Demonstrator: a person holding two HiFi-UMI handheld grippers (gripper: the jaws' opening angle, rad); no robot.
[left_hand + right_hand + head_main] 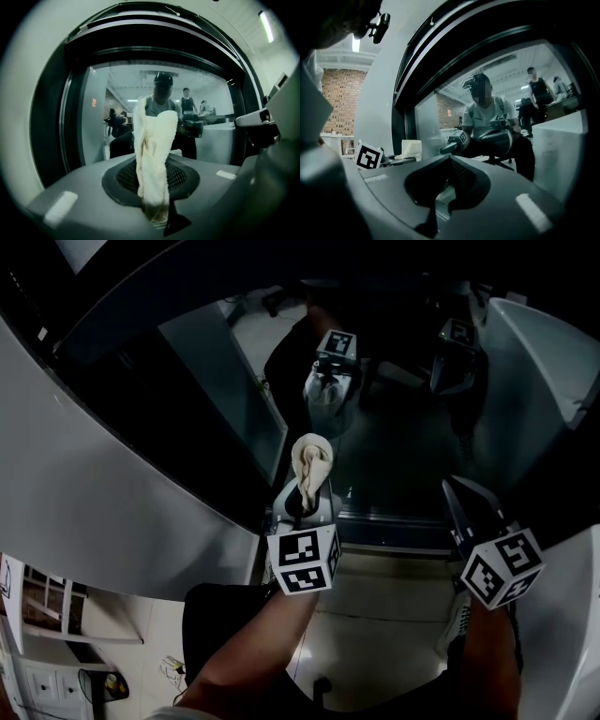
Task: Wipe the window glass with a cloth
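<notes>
My left gripper [305, 498] is shut on a cream cloth [311, 465]. The cloth stands up out of the jaws as a bunched fold, close in front of the window glass [394, 446]. In the left gripper view the cloth [153, 154] rises from the gripper [157, 213] and covers the middle of the pane [117, 93]. My right gripper [461, 493] hovers to the right near the lower frame, jaws together with nothing between them [436, 206]. The right gripper view shows the cloth [411, 149] and the left gripper's marker cube [368, 155] at its left. The glass mirrors a person and both grippers.
A dark window frame [187, 399] surrounds the pane, with a sill rail [394, 526] along the bottom. A wide white wall panel [112, 493] stands at the left and another [544, 362] at the right. A white shelf unit [47, 615] stands on the floor at lower left.
</notes>
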